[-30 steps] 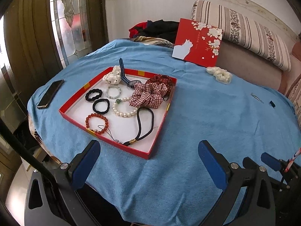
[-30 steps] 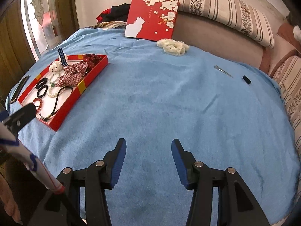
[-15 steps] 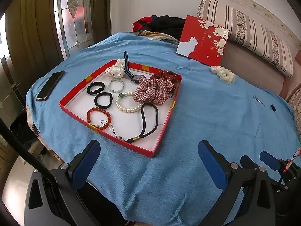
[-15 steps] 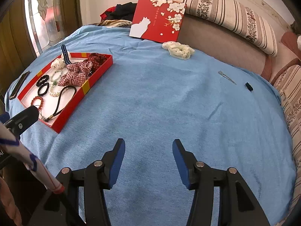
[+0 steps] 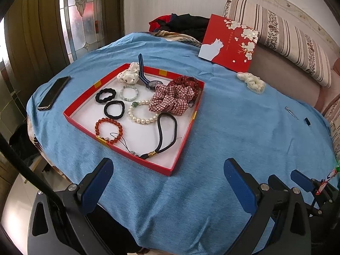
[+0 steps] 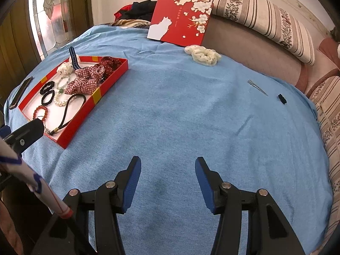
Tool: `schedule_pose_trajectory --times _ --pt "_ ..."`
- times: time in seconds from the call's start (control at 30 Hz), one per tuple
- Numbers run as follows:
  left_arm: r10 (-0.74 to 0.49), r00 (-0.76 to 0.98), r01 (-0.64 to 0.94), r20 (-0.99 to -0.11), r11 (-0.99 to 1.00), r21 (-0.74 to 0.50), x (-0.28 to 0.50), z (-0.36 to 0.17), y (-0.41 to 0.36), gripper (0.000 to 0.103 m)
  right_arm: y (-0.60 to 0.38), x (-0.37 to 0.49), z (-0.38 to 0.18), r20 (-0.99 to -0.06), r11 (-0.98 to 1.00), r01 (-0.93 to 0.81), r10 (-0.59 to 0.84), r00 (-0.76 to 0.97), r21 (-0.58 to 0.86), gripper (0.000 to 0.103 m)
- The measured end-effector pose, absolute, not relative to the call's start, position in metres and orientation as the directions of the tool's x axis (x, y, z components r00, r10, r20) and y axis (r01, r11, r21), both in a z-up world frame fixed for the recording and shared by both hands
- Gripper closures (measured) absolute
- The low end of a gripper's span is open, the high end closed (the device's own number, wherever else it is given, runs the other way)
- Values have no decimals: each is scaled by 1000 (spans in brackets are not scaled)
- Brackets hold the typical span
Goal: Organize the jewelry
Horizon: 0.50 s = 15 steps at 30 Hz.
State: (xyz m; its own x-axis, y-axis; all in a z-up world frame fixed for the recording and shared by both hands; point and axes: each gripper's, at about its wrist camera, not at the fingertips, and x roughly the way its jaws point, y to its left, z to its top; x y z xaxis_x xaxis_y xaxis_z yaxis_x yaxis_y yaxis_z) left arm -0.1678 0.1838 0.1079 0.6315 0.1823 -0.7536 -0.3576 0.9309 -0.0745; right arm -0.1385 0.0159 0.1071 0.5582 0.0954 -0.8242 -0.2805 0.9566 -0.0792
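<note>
A red tray (image 5: 184, 137) (image 6: 110, 80) on the blue cloth holds several bracelets, hair ties, a plaid scrunchie (image 5: 172, 98), a pearl bracelet (image 5: 141, 114) and a watch. A cream scrunchie (image 5: 251, 81) (image 6: 203, 55), a metal hair clip (image 6: 257, 88) and a small black clip (image 6: 282, 98) lie loose on the cloth at the far right. My left gripper (image 5: 167, 170) is open and empty, just in front of the tray's near corner. My right gripper (image 6: 167, 170) is open and empty over bare cloth.
A black phone (image 5: 54, 93) lies left of the tray. A red box lid (image 5: 230, 42) with a white cat leans against the sofa back. Striped cushions (image 6: 255, 14) and dark clothes (image 5: 184, 23) lie behind. The cloth (image 6: 180, 110) drops off at the near and left edges.
Both grippers have moved forward and a little higher over the cloth, so the tray and loose items sit lower and closer in view. Both stay open.
</note>
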Motion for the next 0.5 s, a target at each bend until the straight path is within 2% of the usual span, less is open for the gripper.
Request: schedule_pose_trajectory --times 0.5 --pt "165 620 -363 -767 927 -93 -167 105 187 0 18 -139 106 -826 956 -283 96 555 -78 45"
